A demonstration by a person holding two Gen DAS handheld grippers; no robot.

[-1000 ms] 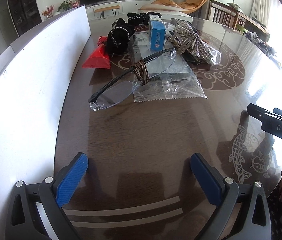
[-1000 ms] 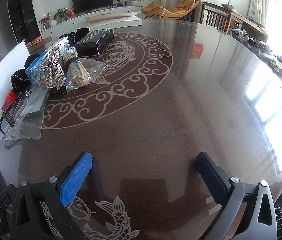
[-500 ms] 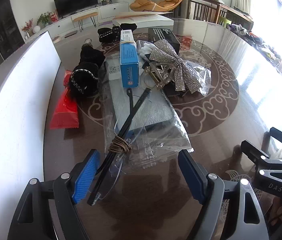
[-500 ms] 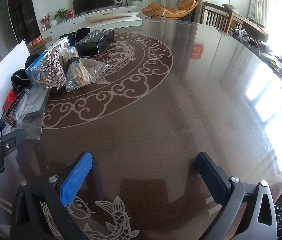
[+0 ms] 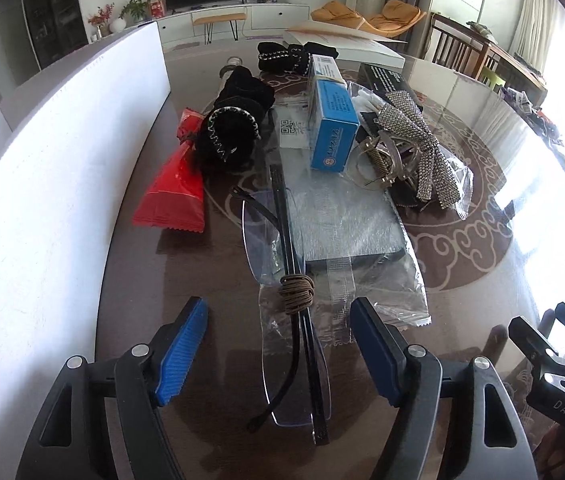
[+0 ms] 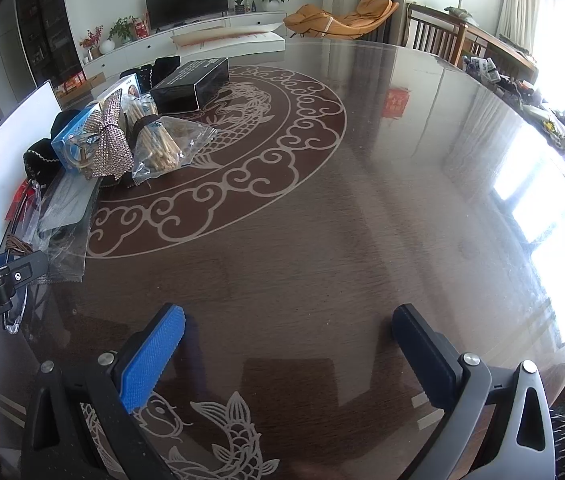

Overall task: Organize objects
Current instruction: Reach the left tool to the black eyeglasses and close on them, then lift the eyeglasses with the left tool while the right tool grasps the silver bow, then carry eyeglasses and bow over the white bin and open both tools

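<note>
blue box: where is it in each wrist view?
Left wrist: blue box upper centre, past the glasses, left of the rhinestone bow.
Right wrist: far left, mostly hidden behind the same bow.
Shared landmark: the bow, beside the box in both.

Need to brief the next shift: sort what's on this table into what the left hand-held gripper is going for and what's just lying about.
In play:
- left hand-held gripper, open, straddling the glasses
- rimless glasses, folded, with a brown cord wound round them

Lying about:
- red packet
- blue box
- rhinestone bow
- black box
- bagged sticks
- right hand-held gripper, open, over bare table
</note>
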